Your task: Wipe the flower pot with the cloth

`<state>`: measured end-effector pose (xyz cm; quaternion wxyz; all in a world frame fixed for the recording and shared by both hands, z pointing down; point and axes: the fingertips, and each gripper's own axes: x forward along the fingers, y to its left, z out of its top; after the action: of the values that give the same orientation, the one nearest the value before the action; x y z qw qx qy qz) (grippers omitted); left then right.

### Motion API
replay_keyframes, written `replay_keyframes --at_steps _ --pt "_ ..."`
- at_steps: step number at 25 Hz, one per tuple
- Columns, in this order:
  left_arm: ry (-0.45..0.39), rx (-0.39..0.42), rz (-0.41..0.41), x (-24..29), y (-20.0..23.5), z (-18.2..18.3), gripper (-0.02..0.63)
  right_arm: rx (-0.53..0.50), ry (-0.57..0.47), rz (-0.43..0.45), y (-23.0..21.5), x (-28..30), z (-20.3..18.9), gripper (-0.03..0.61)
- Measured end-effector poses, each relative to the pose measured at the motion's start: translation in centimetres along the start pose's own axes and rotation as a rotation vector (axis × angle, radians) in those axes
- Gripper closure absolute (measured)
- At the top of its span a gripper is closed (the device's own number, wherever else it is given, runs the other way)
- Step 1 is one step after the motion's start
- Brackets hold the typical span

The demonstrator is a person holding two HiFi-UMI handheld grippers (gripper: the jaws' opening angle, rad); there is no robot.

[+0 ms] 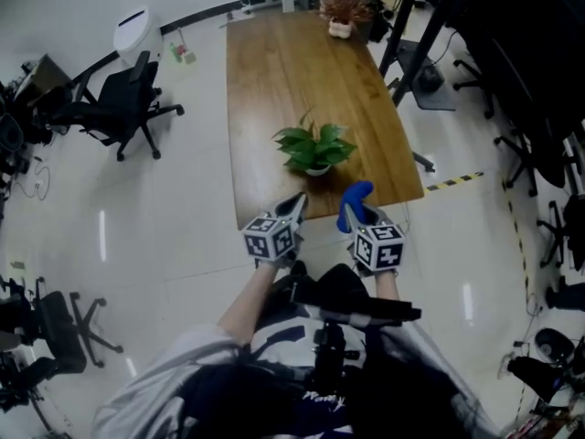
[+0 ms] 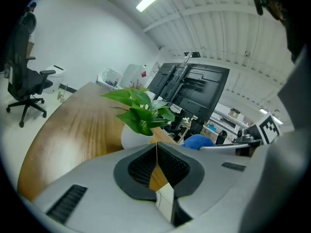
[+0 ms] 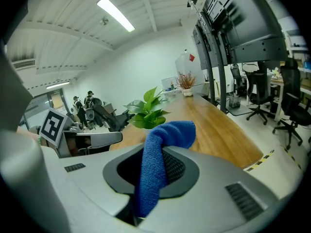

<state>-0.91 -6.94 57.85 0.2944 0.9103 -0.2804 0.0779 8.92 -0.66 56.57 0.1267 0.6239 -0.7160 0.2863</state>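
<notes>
pot: one, white, holding a green plant, standing towards the near end of the table.
cloth: one, blue, near the pot, its top flopped over.
right gripper: clamped on the cloth.
left gripper: jaws pressed together, nothing between them, at the table's near edge.
table: one, wooden.
far end: one reddish plant.
floor, left: one black chair.
</notes>
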Motion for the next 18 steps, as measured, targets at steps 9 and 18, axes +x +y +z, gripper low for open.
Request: replay_keyframes --at_steps 9,18 --pt "0.004 -0.111 0.077 4.0 3.7 0.5 0.611 -0.092 0.082 0.01 -4.0 5.6 2.0 0.515" --pt "0.036 -0.185 0.16 6.1 4.8 -0.9 0.611 -0.384 0.153 0.203 -4.0 11.2 3.3 0.515"
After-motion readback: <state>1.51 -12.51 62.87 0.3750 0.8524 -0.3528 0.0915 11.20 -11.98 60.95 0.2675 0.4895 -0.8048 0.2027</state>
